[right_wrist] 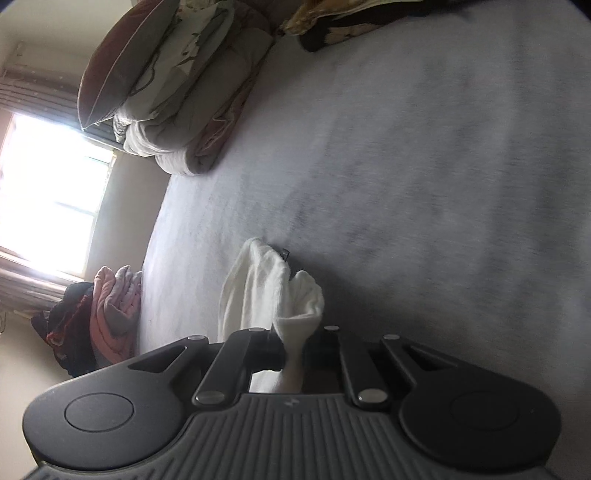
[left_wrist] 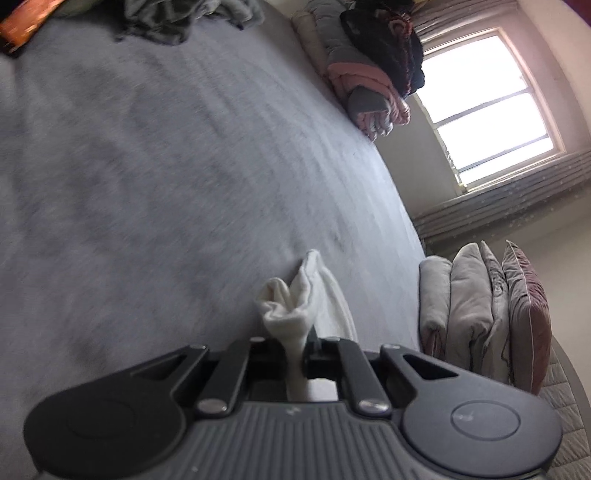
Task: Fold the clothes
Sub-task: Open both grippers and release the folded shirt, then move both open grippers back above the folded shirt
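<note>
Over the grey bed (left_wrist: 155,155), both grippers have a pinch of the same white garment (left_wrist: 295,295), prob a tee or sth similar, can't tell which bit of it. Left gripper (left_wrist: 303,354) is closed right down w/ a bunch of white cloth squeezed between its jaws; right gripper (right_wrist: 291,350) same deal, clamped on its own bunch of the cloth (right_wrist: 273,291). Cloth sticks up past the fingertips in both views, rest hangs below out of sight.

Progress-wise: imo this is early. Garment is picked up at two spots, not spread flat, no fold visible yet. So still to do: lay it out on the bed, fold, stack.

Room to move: tons of bare bed ahead of both grippers, nothing in the way near the middle. Watch the bed's edges tho. Bed edge on the window (left_wrist: 491,107) side runs close beside the garment in both views. Stack of pillows (left_wrist: 487,314) sits at one end of that edge, a pile of pink and dark clothes (left_wrist: 373,66) at the other. Grey crumpled clothes (left_wrist: 184,18) lie at the far side of the bed, well apart from the garment.
</note>
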The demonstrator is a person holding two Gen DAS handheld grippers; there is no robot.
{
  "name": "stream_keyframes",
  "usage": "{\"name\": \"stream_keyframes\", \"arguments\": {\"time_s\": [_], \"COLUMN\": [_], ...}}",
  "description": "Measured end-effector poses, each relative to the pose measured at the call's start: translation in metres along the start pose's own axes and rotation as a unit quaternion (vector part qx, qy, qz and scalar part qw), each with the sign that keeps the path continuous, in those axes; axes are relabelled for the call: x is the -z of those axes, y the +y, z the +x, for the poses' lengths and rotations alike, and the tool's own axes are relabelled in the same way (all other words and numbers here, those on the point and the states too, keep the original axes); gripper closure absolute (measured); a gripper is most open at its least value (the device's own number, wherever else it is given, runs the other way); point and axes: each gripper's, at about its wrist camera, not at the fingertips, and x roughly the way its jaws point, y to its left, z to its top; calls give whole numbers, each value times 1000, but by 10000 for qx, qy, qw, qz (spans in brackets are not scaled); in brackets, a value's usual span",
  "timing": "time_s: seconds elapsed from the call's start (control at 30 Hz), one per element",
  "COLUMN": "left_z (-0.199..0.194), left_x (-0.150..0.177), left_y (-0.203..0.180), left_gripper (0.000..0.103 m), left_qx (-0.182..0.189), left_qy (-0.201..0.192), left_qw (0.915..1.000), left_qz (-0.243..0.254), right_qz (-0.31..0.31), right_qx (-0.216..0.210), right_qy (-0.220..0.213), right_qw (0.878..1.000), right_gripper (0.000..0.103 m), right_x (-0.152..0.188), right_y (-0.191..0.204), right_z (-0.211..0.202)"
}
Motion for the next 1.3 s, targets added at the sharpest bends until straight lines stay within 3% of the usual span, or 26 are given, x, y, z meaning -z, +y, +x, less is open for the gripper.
{"name": "stream_keyframes", "arguments": {"time_s": [0.1, 0.33, 0.5, 0.57, 0.63, 0.7, 0.77, 0.83, 0.93, 1.03, 1.13, 1.3], "left_z": [-12, -23, -17, -19, -26, -38, -48, -53, -51, -43, -28, -3], "left_x": [7, 25, 37, 37, 35, 32, 29, 32, 47, 68, 87, 101], "left_y": [13, 44, 59, 54, 45, 39, 33, 24, 3, -14, -29, -30], "left_gripper": [95, 94, 88, 79, 55, 44, 44, 44, 44, 44, 45, 50], "left_qx": [-14, -69, 140, 181, 16, -79, -10, 208, 621, 812, 845, 628], "left_qy": [122, 248, 55, -27, -306, -778, -1046, -1121, -991, -667, -315, 137], "left_qw": [9999, 9986, 9937, 9902, 9838, 9740, 9654, 9561, 9380, 9193, 9038, 8972], "left_qz": [-12, 463, 1111, 1383, 1764, 2126, 2390, 2699, 3262, 3791, 4184, 4369], "right_qz": [-25, -478, -1085, -1376, -1717, -2072, -2415, -2890, -3818, -4514, -4900, -5277], "right_qx": [66, 50, -176, -214, -174, -142, -147, -192, -454, -723, -847, -661], "right_qy": [29, 31, -169, -291, -520, -873, -1204, -1501, -1657, -1486, -1183, -558], "right_qw": [10000, 9988, 9938, 9898, 9836, 9743, 9628, 9453, 9081, 8769, 8595, 8450], "right_gripper": [94, 93, 89, 82, 72, 62, 62, 62, 62, 62, 62, 68], "right_x": [6, 22, 31, 32, 31, 28, 28, 34, 59, 86, 103, 119], "right_y": [-15, -44, -58, -53, -47, -42, -40, -33, -15, -1, 12, 26], "right_z": [-14, -25, -13, -12, -16, -23, -32, -39, -43, -43, -36, -15]}}
